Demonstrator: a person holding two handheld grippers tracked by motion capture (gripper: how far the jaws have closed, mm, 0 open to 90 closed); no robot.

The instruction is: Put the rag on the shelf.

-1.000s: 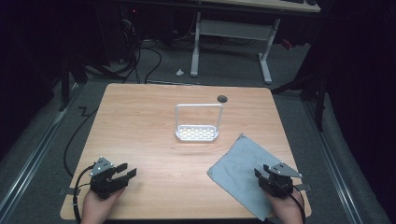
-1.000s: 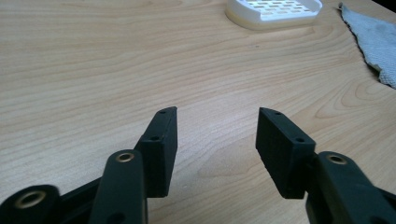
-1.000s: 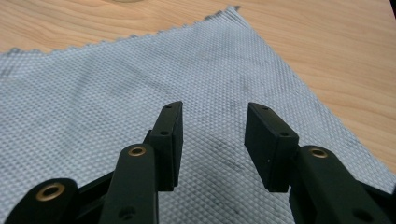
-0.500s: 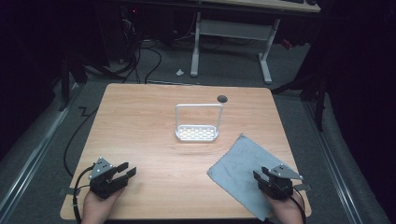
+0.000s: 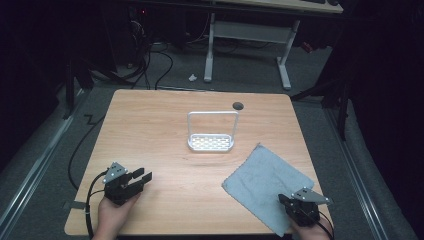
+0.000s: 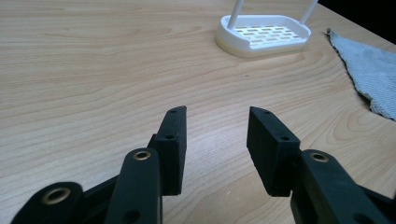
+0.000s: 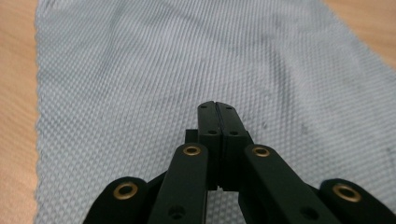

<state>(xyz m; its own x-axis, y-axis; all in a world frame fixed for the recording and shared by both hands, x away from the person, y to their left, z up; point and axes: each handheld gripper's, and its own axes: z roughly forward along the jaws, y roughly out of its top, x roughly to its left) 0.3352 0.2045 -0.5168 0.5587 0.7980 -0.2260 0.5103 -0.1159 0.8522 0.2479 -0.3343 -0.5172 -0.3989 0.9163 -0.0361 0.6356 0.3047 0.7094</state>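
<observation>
A wooden table (image 5: 165,130) carries three things. A grey cloth (image 5: 265,182) lies flat near the front right corner, turned so that one of its corners points toward the middle of the table and another reaches the front edge. A small white rack (image 5: 211,141) with a perforated base and a tall wire hoop stands upright near the centre of the table, somewhat toward the far edge and well apart from the cloth. A dark round grommet hole (image 5: 238,105) sits close to the far edge, behind the rack.

The right gripper (image 5: 290,201) rests over the near corner of the cloth at the front edge. In the right gripper view its two black jaws have just closed and meet flat against each other, with the cloth's woven surface (image 7: 140,70) spread beneath and beyond them; whether any fold of cloth is pinched between the tips cannot be told.

The left gripper (image 5: 141,179) is near the front left corner, held by a hand (image 5: 112,216) that comes in over the front edge. Its jaws stand apart above bare wood with nothing between them, and they point toward the rack (image 6: 263,36), with an edge of the cloth (image 6: 369,70) off to the side.
</observation>
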